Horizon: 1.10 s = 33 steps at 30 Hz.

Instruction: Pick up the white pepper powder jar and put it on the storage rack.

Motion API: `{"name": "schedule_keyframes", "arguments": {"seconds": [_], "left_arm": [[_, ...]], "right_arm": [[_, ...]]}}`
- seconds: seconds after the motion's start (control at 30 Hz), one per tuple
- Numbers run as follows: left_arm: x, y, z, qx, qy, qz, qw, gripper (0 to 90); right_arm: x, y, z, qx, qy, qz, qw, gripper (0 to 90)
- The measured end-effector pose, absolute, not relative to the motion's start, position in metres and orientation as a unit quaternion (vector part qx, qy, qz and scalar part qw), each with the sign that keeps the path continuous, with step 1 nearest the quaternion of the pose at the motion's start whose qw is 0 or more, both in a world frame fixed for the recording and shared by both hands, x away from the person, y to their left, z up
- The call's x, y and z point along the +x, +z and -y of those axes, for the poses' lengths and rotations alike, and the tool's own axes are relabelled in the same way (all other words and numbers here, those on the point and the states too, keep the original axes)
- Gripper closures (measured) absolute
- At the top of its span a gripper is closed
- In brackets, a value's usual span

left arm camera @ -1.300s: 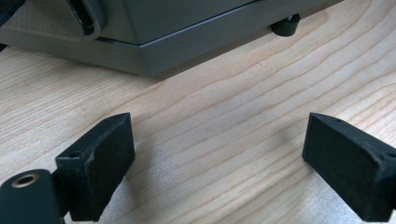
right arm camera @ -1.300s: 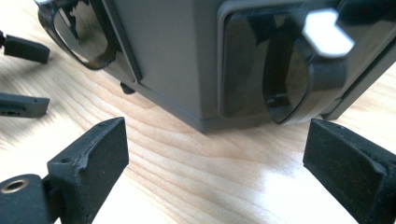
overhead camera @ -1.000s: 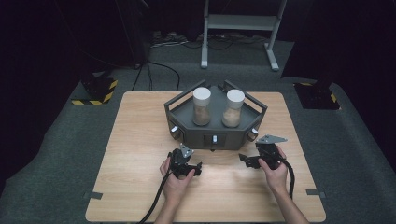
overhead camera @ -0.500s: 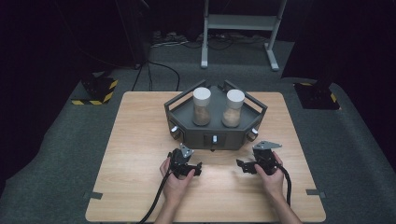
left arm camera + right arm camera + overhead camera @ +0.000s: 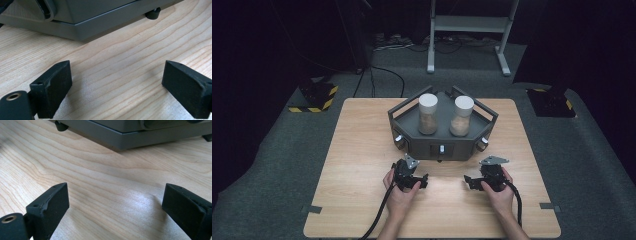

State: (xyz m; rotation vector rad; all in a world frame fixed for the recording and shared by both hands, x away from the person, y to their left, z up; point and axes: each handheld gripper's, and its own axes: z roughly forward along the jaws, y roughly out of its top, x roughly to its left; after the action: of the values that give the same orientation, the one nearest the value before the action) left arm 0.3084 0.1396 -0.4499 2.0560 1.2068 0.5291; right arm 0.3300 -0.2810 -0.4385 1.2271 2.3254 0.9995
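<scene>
Grey rack [image 5: 442,145] stands mid-table on the wooden table [image 5: 362,150], carrying two white-capped jars [image 5: 428,114] side by side; just in front of the rack, the left gripper [image 5: 424,182] and the right gripper [image 5: 468,181] each rest low, jaws spread wide, nothing between them.

The tabletop [image 5: 362,150] was pale wood with wavy grain; the stand [image 5: 439,145] dark grey; two jars [image 5: 428,114] white-capped over tan contents; both claws black.
</scene>
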Motion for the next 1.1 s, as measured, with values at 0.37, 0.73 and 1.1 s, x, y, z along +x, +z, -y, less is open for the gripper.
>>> {"name": "schedule_keyframes", "arguments": {"seconds": [0.37,0.73,1.1], "left_arm": [[0.308,-0.45,-0.14,0.79,0.204,-0.465,0.343,9.4],[0.308,-0.45,-0.14,0.79,0.204,-0.465,0.343,9.4],[0.308,-0.45,-0.14,0.791,0.204,-0.464,0.342,9.4]], "right_arm": [[0.323,-0.444,0.27,0.428,0.34,-0.816,0.188,0.8],[0.323,-0.444,0.269,0.428,0.338,-0.817,0.188,0.3],[0.324,-0.444,0.268,0.431,0.338,-0.815,0.188,0.0]]}}
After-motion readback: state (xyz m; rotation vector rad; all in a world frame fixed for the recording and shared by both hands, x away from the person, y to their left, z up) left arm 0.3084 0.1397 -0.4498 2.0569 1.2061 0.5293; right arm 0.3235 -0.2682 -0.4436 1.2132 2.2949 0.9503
